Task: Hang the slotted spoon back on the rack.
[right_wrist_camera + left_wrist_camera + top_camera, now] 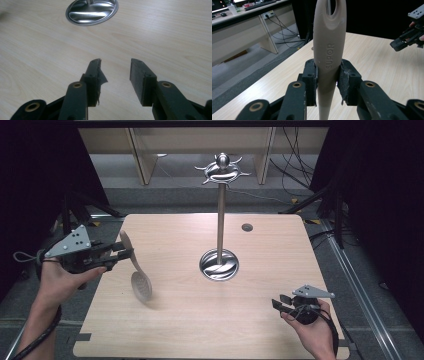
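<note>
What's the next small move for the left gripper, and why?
Probably lift the utensil up and toward the hooks of the metal stand. The left gripper is shut on its handle, whose hanging hole shows in the left gripper view, while its head hangs low near the table. The right gripper is open, idle.

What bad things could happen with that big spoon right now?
1. The left hand-held gripper pinches the spoon on its narrow handle, with the slotted head hanging below, so the spoon might swing or slip out.
2. The metal stand is tall and thin on a round base. A bump from the spoon could wobble it.
3. The right hand-held gripper is open and far away, so it may not catch a drop.
</note>
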